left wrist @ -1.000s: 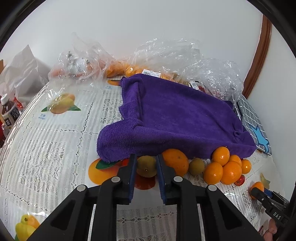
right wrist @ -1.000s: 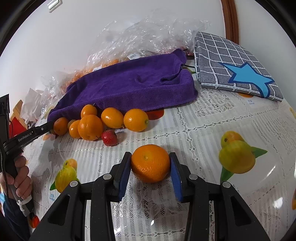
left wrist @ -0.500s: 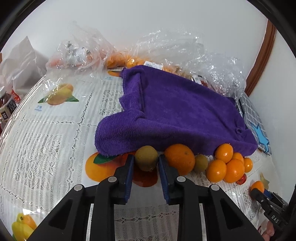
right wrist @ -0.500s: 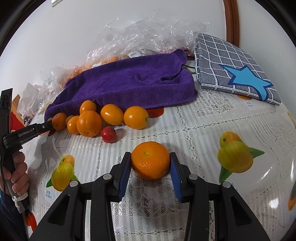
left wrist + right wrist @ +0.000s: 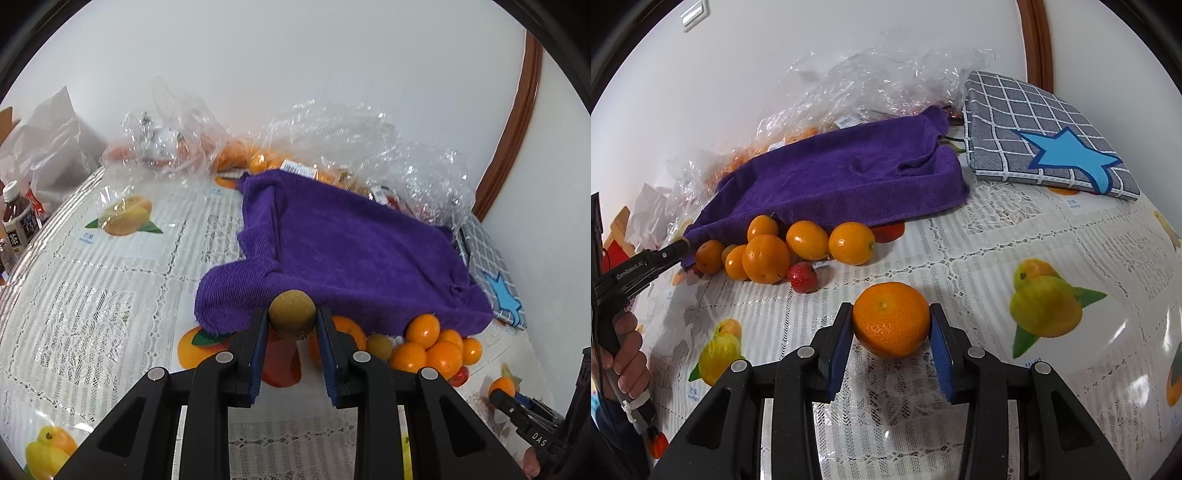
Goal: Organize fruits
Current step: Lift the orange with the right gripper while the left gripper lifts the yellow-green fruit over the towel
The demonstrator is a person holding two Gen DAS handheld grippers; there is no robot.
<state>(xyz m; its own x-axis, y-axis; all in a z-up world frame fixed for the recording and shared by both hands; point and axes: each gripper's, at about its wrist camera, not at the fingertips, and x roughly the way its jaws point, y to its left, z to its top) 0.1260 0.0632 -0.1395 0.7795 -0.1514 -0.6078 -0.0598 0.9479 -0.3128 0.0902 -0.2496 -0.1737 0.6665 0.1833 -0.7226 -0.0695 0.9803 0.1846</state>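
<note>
My left gripper (image 5: 291, 325) is shut on a brown-green kiwi (image 5: 291, 318) and holds it above the table, in front of the purple towel (image 5: 351, 254). My right gripper (image 5: 891, 324) is shut on a large orange (image 5: 891, 318), low over the tablecloth. A pile of small oranges (image 5: 768, 254) with a red strawberry (image 5: 802, 277) lies along the towel's near edge; it also shows in the left wrist view (image 5: 432, 350), with a second kiwi (image 5: 378, 344). The left gripper shows at the left edge of the right wrist view (image 5: 676, 249).
Crinkled clear plastic bags (image 5: 332, 140) with more fruit lie behind the towel by the wall. A grey checked cushion with a blue star (image 5: 1041, 136) lies at the right. Drink bottles (image 5: 18, 221) stand at the far left edge. The tablecloth (image 5: 997, 229) has fruit prints.
My left gripper has lifted the kiwi off the table, up in front of the towel's edge. My right gripper still holds the orange and has hardly moved.
</note>
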